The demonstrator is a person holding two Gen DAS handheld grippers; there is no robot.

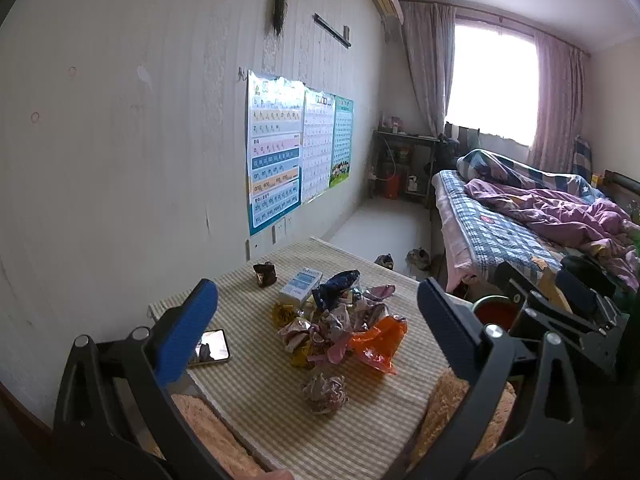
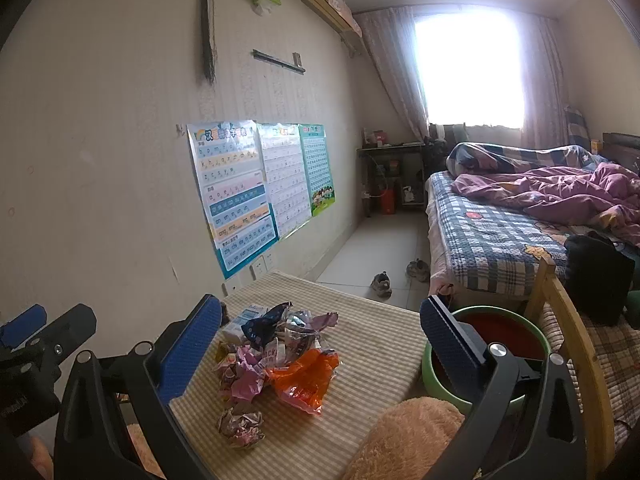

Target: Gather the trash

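A pile of crumpled wrappers (image 1: pixel 340 320) lies on the striped tablecloth (image 1: pixel 380 400), with an orange wrapper (image 1: pixel 380 340) at its right, a crumpled ball (image 1: pixel 324 394) in front, a dark wrapper (image 1: pixel 265 274) and a white-blue box (image 1: pixel 300 286) behind. My left gripper (image 1: pixel 320 320) is open and empty, held above the near table edge. My right gripper (image 2: pixel 320 340) is open and empty above the same pile (image 2: pixel 276 344), orange wrapper (image 2: pixel 306 380) and ball (image 2: pixel 240 426). A green bin with red lining (image 2: pixel 488 344) stands right of the table; it also shows in the left wrist view (image 1: pixel 494 312).
A phone (image 1: pixel 210 348) lies on the table's left side. An orange fluffy cushion (image 2: pixel 408 436) sits at the near edge. A wooden chair back (image 2: pixel 560 320) stands by the bin. A bed (image 2: pixel 520 220) is at right; shoes (image 2: pixel 382 284) lie on the floor.
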